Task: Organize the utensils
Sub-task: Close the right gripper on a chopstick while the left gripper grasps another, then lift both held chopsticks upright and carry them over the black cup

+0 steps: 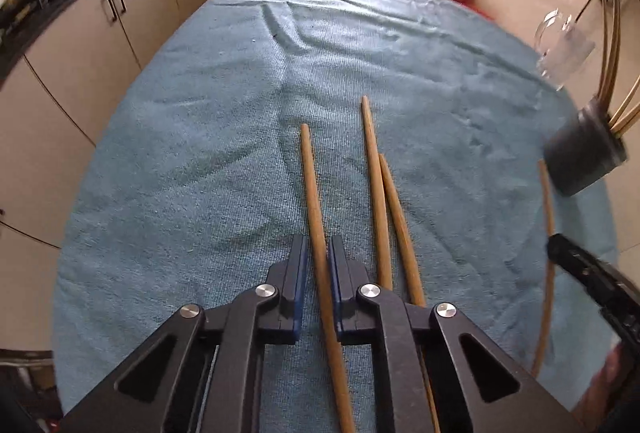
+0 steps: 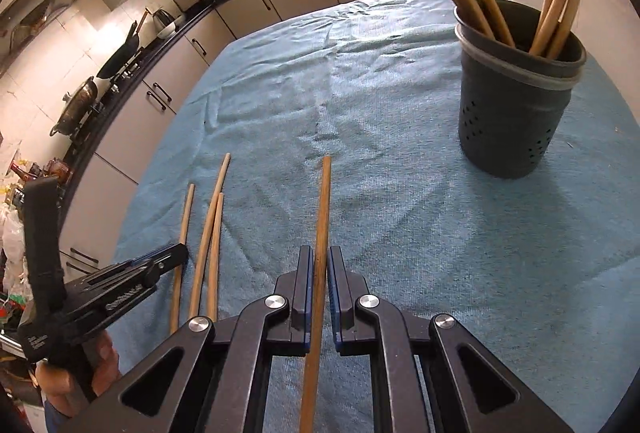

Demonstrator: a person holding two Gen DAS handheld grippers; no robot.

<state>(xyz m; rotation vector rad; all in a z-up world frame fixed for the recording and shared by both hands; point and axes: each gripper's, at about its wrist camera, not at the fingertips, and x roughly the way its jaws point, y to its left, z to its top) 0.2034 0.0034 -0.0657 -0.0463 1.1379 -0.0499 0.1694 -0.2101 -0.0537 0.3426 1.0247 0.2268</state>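
1. Here, the largest thing is the table (image 2: 400,233), covered with a blue towel (image 2: 280,93); the cloth is soft and wrinkled, so thin sticks sink into it a little and I judge they will not roll far.
2. Near the far right edge of the table stands the dark utensil holder (image 2: 516,105), upright, with several pale sticks already leaning inside. It looks light, so I think a hard push on its rim could tip it.
3. The right gripper (image 2: 319,269) is clenched on one wooden chopstick (image 2: 322,217), near the middle of its length.
4. The left gripper (image 1: 319,261) is also clenched, on another chopstick (image 1: 310,185), which points toward the far edge.
5. Two loose chopsticks (image 1: 380,193) lie crossing on the towel just beside the left gripper, toward the near edge.
6. The chopsticks seem light, stiff and rather smooth. I judge a hold near the middle is better, because a hold near one end lets the stick swing between the pads.
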